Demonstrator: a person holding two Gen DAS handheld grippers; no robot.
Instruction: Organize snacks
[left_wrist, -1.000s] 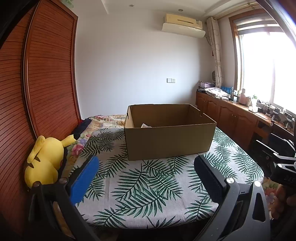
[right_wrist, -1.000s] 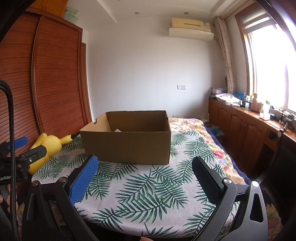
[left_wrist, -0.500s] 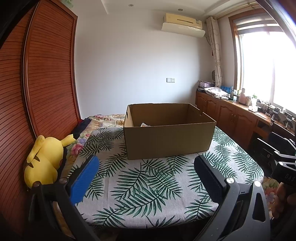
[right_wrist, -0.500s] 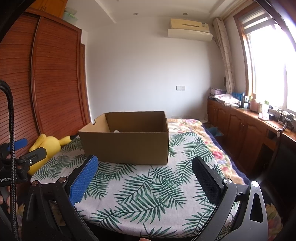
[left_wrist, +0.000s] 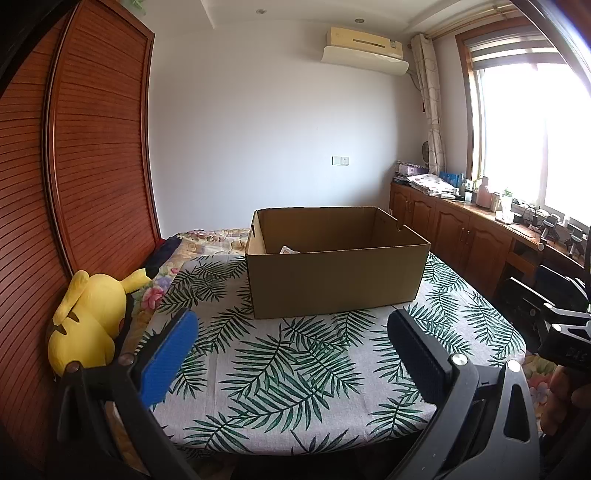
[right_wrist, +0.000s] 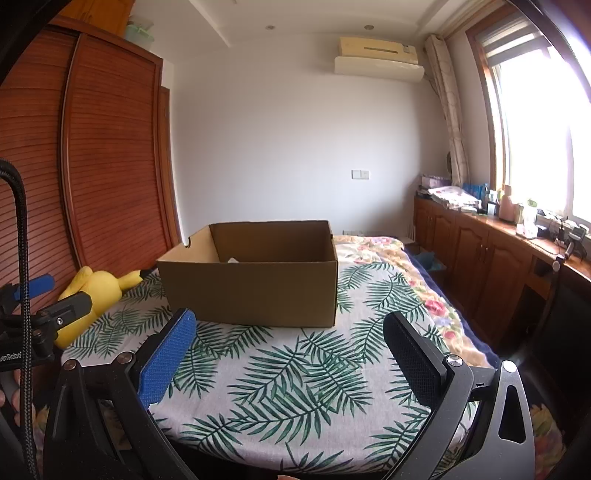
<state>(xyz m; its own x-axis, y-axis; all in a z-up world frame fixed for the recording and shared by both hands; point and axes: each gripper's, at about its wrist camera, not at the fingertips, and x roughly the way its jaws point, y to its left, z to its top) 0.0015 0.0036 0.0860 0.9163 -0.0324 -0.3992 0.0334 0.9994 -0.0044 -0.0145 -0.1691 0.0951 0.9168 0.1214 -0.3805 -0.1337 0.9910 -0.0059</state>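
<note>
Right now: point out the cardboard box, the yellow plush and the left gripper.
cardboard box (left_wrist: 336, 286), left wrist view, near side wall.
yellow plush (left_wrist: 90, 319), left wrist view, its body.
left gripper (left_wrist: 291, 350), left wrist view, midway between open fingertips.

We read only "enRobo", cut off by the frame edge, in white on the black body of the left gripper (right_wrist: 44, 295), at far left.

**Looks like somebody's bedroom at home**

Pretty clearly a lived-in bedroom: slatted wooden wardrobe (left_wrist: 92, 166) on the left, a floral bedspread (right_wrist: 373, 247) at the far side, a yellow plush toy (left_wrist: 88, 321) by the wardrobe, wall air conditioner (left_wrist: 365, 44) up high, and cluttered wooden cabinets (right_wrist: 480, 258) under the curtained window (right_wrist: 535, 129) on the right.
</note>
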